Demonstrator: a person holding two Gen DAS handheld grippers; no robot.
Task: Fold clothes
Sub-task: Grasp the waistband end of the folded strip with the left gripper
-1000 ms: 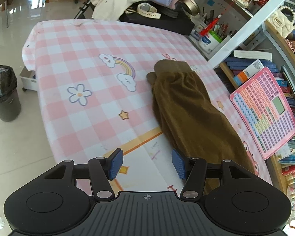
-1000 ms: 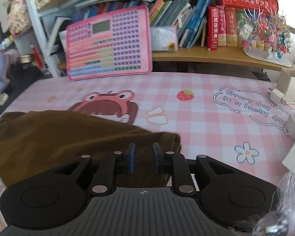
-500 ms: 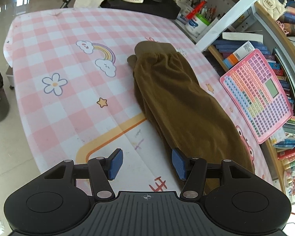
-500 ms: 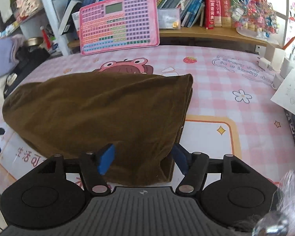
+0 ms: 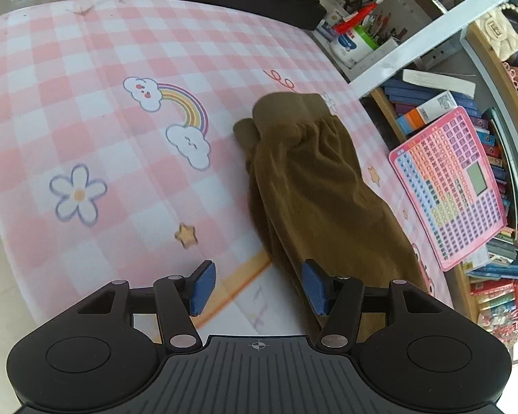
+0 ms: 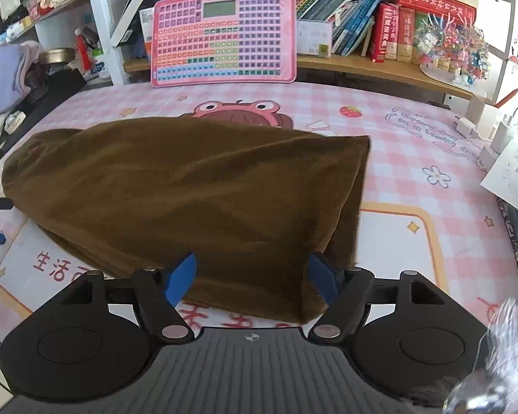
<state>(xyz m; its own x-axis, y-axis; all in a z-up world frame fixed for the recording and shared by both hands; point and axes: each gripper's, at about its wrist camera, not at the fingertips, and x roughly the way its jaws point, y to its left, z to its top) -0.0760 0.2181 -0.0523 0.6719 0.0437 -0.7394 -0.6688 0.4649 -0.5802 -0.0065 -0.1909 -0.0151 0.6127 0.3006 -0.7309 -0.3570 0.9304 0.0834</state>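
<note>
A brown pair of trousers point(image 5: 314, 186) lies folded lengthwise on the pink checked table cover point(image 5: 103, 138), cuffs at the far end in the left wrist view. My left gripper point(image 5: 257, 288) is open and empty, above the cloth's near left edge. In the right wrist view the trousers point(image 6: 203, 189) lie flat across the middle. My right gripper point(image 6: 252, 276) is open and empty, with its fingers either side of the near edge of the cloth.
A pink keyboard toy point(image 6: 224, 38) leans against the bookshelf point(image 6: 380, 69) behind the table. Chargers and a paper sheet point(image 6: 511, 172) sit at the right edge. A pen holder point(image 5: 352, 41) and piled clothes stand past the far end.
My right gripper opened, let go of the trousers and drew back; the cloth now lies flat. My left gripper moved closer along the trousers and stays open.
</note>
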